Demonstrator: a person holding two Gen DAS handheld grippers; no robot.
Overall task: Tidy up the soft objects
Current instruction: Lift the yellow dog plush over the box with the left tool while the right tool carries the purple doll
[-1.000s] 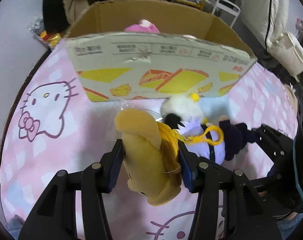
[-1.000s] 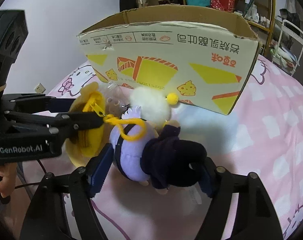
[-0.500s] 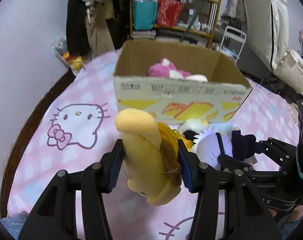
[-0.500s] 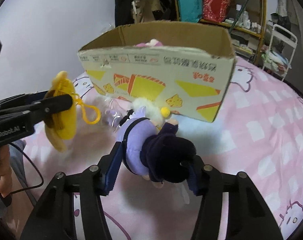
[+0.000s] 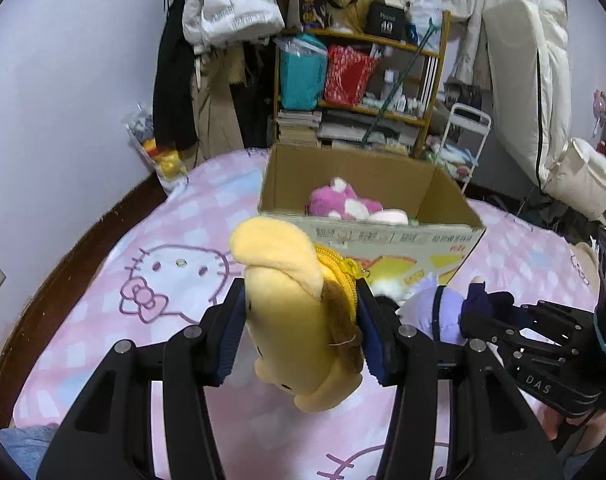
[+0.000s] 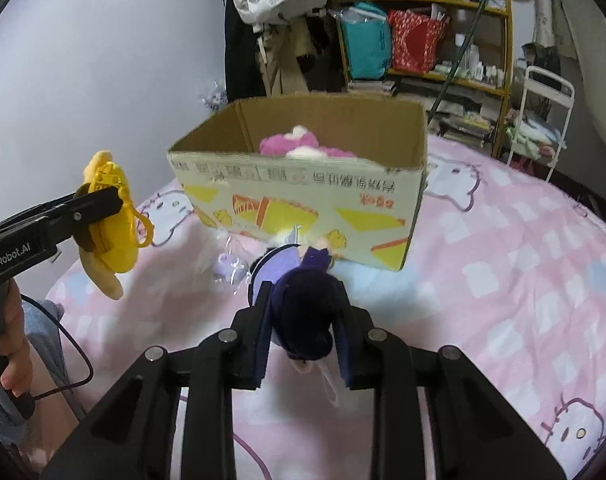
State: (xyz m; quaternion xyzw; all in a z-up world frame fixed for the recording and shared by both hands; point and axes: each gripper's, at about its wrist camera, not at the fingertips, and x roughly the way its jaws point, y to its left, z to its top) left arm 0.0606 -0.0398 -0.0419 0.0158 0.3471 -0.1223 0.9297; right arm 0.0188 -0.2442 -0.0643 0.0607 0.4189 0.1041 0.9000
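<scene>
Left gripper [image 5: 301,320] is clamped on the yellow plush [image 5: 299,320], dead centre of the left view, both pads pressed into its sides; the plush's lower end droops below the fingers, and its face is mostly turned away, so what it depicts is hard to say. A brown patch and a yellow zip run along its right flank. In the right view the same plush [image 6: 109,224] hangs at the left edge, off the bed, a yellow ring clip dangling beside it. Right gripper [image 6: 303,336] is squeezed onto the doll [image 6: 299,308], purple body and dark clothing, held low at centre frame; its head is hidden behind its own body and the fingers here, and in the left view the doll [image 5: 447,308] is half covered by the left gripper's right finger. The box [image 6: 303,196] sits on the pink bed [image 6: 523,280] beyond both toys, upper centre, top open. Inside, a pink plush [image 6: 291,144] shows above the near wall; the rest of it is cut off. A small clear packet [image 6: 231,268] lies on the bed beside the box, contents blurred.
</scene>
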